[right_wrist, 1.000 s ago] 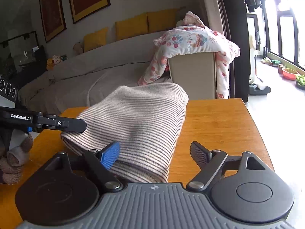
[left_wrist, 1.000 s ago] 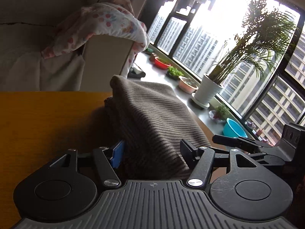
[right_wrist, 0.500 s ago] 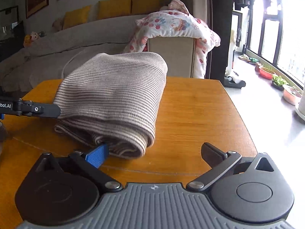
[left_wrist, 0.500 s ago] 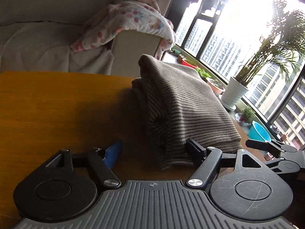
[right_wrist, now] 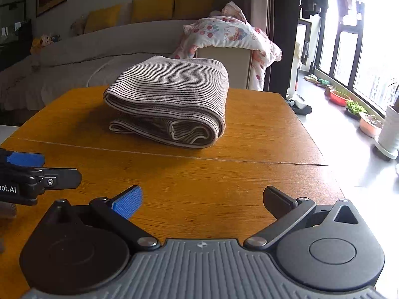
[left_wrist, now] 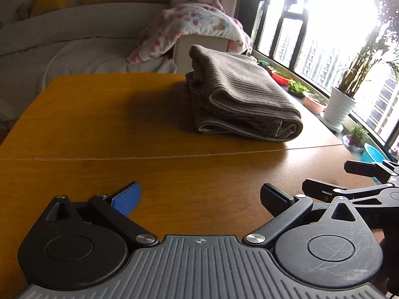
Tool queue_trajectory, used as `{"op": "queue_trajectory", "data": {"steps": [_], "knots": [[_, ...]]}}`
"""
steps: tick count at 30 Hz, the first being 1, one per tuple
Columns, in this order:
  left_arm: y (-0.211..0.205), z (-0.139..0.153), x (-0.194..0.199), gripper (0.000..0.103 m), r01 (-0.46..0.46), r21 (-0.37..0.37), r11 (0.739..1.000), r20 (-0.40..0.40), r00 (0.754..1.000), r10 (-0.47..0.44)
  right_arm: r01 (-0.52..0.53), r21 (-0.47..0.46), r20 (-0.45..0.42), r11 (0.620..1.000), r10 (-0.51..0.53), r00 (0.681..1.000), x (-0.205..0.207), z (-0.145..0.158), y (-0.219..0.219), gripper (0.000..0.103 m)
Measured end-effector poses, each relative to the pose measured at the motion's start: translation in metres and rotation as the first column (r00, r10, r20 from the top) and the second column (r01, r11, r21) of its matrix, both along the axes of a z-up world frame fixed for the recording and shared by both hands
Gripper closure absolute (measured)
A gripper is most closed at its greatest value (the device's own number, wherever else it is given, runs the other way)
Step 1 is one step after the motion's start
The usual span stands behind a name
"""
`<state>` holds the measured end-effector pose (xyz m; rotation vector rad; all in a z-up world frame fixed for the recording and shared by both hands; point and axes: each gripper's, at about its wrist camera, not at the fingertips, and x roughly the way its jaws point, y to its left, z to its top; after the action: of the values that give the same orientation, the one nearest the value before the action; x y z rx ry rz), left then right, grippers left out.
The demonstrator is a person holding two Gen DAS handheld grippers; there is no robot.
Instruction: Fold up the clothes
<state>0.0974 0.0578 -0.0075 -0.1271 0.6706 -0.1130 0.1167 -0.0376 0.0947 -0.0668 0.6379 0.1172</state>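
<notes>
A brown striped garment (left_wrist: 239, 97) lies folded in a thick bundle on the far half of the orange wooden table (left_wrist: 112, 129); it also shows in the right wrist view (right_wrist: 172, 99). My left gripper (left_wrist: 200, 198) is open and empty, low over the near part of the table, well short of the garment. My right gripper (right_wrist: 203, 199) is open and empty too, also back from the bundle. The right gripper's fingers (left_wrist: 359, 169) show at the right edge of the left view, and the left gripper's fingers (right_wrist: 37, 172) at the left edge of the right view.
A seam (right_wrist: 174, 155) runs across the table between grippers and garment. A grey sofa (right_wrist: 99, 49) with a flowered blanket (right_wrist: 229, 35) stands behind the table. Potted plants (left_wrist: 341, 104) and bowls line the window sill to the right.
Both grippers have let go of the garment and pulled back toward the near edge. The folded bundle now rests on the table, farther away in both views.
</notes>
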Motion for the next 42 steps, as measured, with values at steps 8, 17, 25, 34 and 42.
{"op": "queue_trajectory", "data": {"steps": [8,17,25,34,42], "knots": [[-0.015,-0.001,0.016,0.0,-0.085,0.069,0.994,0.005,0.996,0.085,0.141,-0.038,-0.041,0.989,-0.142,0.989,0.02,-0.006,-0.012,0.0],[-0.028,-0.004,0.04,0.0,-0.077,0.171,0.982,-0.02,0.996,0.082,0.142,-0.013,-0.047,0.99,-0.142,0.989,0.042,-0.01,-0.015,0.0],[-0.029,-0.004,0.041,0.0,-0.081,0.171,0.982,-0.021,0.996,0.086,0.12,0.033,-0.067,0.992,-0.117,0.991,0.044,-0.013,-0.022,0.0],[-0.029,-0.003,0.04,0.0,-0.081,0.17,0.982,-0.021,0.996,0.086,0.12,0.034,-0.067,0.992,-0.117,0.991,0.044,-0.012,-0.022,0.0],[-0.029,-0.003,0.04,0.0,-0.081,0.171,0.982,-0.021,0.996,0.086,0.12,0.034,-0.067,0.992,-0.117,0.991,0.044,-0.012,-0.022,0.0]]}}
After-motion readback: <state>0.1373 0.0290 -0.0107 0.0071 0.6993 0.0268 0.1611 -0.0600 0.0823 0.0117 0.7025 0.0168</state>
